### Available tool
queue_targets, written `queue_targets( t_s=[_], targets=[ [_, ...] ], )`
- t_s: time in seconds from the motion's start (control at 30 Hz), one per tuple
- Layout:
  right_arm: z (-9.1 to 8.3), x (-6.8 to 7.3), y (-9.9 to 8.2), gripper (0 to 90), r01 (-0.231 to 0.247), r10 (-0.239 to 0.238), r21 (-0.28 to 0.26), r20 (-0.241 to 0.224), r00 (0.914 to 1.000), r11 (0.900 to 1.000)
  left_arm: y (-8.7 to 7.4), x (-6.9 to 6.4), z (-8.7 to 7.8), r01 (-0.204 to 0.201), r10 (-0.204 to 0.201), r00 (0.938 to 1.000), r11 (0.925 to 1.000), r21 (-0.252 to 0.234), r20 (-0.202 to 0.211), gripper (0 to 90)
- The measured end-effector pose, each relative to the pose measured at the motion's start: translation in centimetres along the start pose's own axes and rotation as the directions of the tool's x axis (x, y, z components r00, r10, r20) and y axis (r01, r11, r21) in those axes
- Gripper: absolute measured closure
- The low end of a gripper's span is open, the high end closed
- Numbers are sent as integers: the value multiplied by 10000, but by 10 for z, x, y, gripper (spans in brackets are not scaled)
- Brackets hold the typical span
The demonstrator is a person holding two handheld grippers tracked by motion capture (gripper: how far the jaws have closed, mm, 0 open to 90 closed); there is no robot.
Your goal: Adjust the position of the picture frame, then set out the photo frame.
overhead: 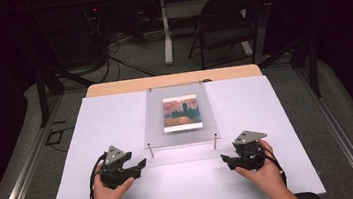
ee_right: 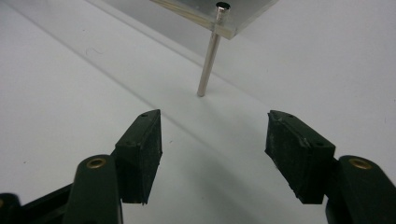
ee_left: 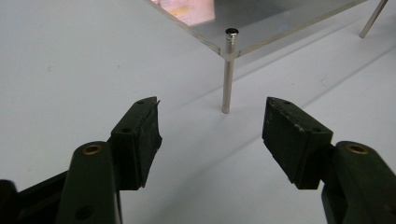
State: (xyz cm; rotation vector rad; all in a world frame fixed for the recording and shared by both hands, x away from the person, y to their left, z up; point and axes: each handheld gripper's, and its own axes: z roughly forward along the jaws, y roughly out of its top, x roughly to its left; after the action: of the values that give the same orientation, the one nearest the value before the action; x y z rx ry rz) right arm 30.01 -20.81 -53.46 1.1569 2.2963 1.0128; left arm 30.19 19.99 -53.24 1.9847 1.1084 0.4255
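A clear acrylic plate (overhead: 183, 135) stands on thin metal legs above a small painted picture (overhead: 181, 113) at the middle of a white board (overhead: 116, 116). My left gripper (overhead: 141, 165) is held just left of the plate's near left leg (overhead: 150, 150). Its jaws are open with nothing between them. In the left gripper view that leg (ee_left: 227, 79) rises ahead of the open left gripper (ee_left: 212, 109). My right gripper (overhead: 225, 160) sits just right of the near right leg (overhead: 215, 141), also open. The right gripper view shows that leg (ee_right: 208, 60) beyond the right gripper (ee_right: 215, 121), which holds nothing.
The white board covers a wooden table (overhead: 172, 80). A folding chair (overhead: 228, 20) and a table leg with cables (overhead: 166, 35) stand on the floor beyond. Dark curtains close in both sides.
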Motion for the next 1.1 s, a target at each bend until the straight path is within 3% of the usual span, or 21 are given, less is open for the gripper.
queue_targets(
  t_s=[0.3,0.63,0.83,0.97,1.1],
  targets=[
    [-5,-6,-3,379,-261,261,-162,-46,9997,9995,2,3,-7,5,-4,10000,9998,-217,44,356],
    [-14,-10,-3,378,-426,421,-407,-136,9990,9983,4,6,-10,379,-382,9987,9992,95,332,368],
    [-16,-14,-4,382,-443,442,-366,-29,9990,9983,5,9,-11,264,-267,9996,9993,259,108,367],
    [-17,-16,-3,388,-423,423,-317,16,9991,9986,8,13,-15,492,-492,9988,9988,-28,39,367],
    [-17,-16,-2,398,-441,443,-280,76,9990,9986,12,17,-18,420,-424,9990,9989,-220,-171,365]
  ],
)
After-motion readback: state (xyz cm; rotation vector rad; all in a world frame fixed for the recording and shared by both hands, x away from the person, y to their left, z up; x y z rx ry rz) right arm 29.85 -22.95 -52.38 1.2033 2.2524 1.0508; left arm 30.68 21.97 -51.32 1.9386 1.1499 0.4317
